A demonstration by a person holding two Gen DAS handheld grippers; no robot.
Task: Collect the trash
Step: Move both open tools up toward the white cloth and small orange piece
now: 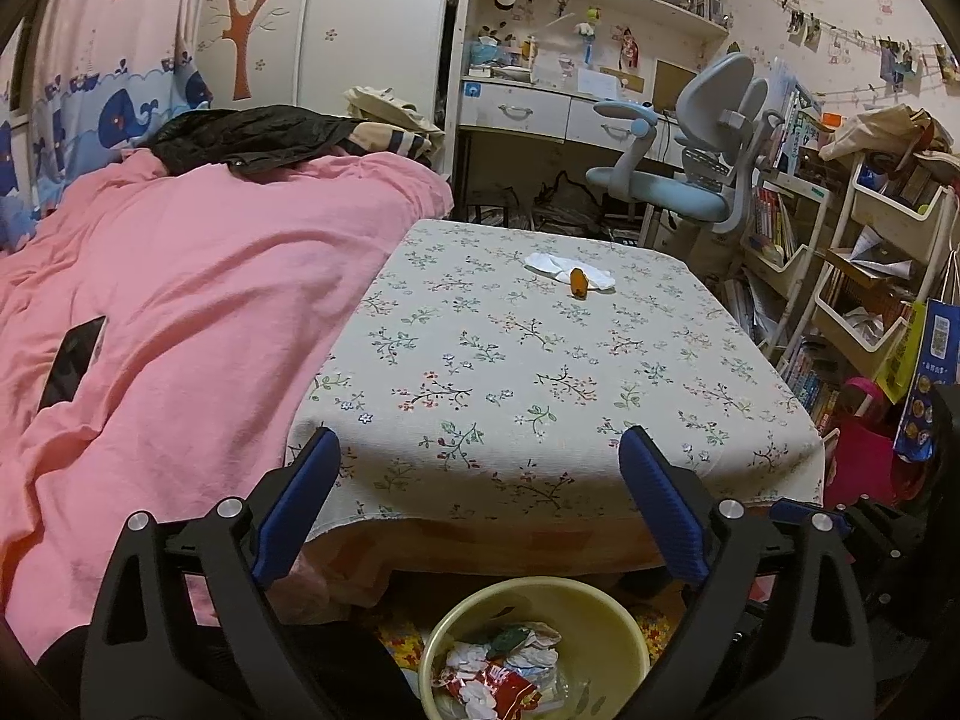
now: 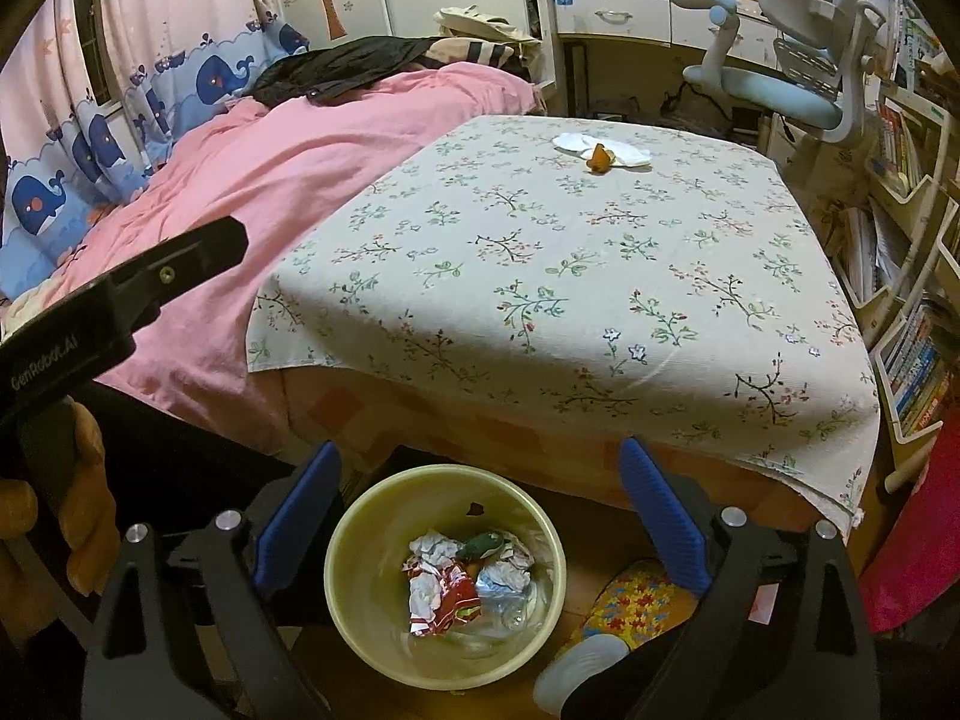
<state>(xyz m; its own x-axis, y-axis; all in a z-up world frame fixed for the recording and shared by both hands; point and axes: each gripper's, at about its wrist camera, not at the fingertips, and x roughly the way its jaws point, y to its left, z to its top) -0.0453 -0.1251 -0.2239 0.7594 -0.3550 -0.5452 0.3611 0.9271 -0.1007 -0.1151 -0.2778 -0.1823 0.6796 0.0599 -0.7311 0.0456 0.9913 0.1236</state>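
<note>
In the left wrist view, the left tool (image 1: pixel 480 468) hangs over the near edge of the worktop (image 1: pixel 690 396), which carries a floral cloth. Its two blue fingers (image 1: pixel 300 504) are spread wide and nothing is between them. Below them, on the floor, stands a yellow bin (image 1: pixel 576 606) with crumpled trash (image 1: pixel 504 666) inside: white paper, a red wrapper and something green. Far on the worktop lie a white tissue (image 1: pixel 555 266) and a small orange piece (image 1: pixel 579 283), which touches the tissue. A pink bed (image 1: pixel 180 312) is just beside the worktop on the left, with a dark phone (image 1: pixel 72 363) on it. A blue chair (image 1: pixel 690 180) stands behind the worktop.

In the right wrist view, the right tool (image 2: pixel 480 468) points down over the bin (image 2: pixel 360 540). Its fingers (image 2: pixel 660 516) are also wide apart and hold nothing. The trash (image 2: pixel 456 576) lies at the bottom of the bin. The tissue (image 2: pixel 576 141) and the orange piece (image 2: pixel 598 159) stay at the far side of the worktop (image 2: pixel 600 276). At the left edge the black body of the left tool (image 2: pixel 120 294) shows, held by a hand (image 2: pixel 90 480). A patterned slipper (image 2: pixel 630 606) lies on the floor right of the bin.
</note>
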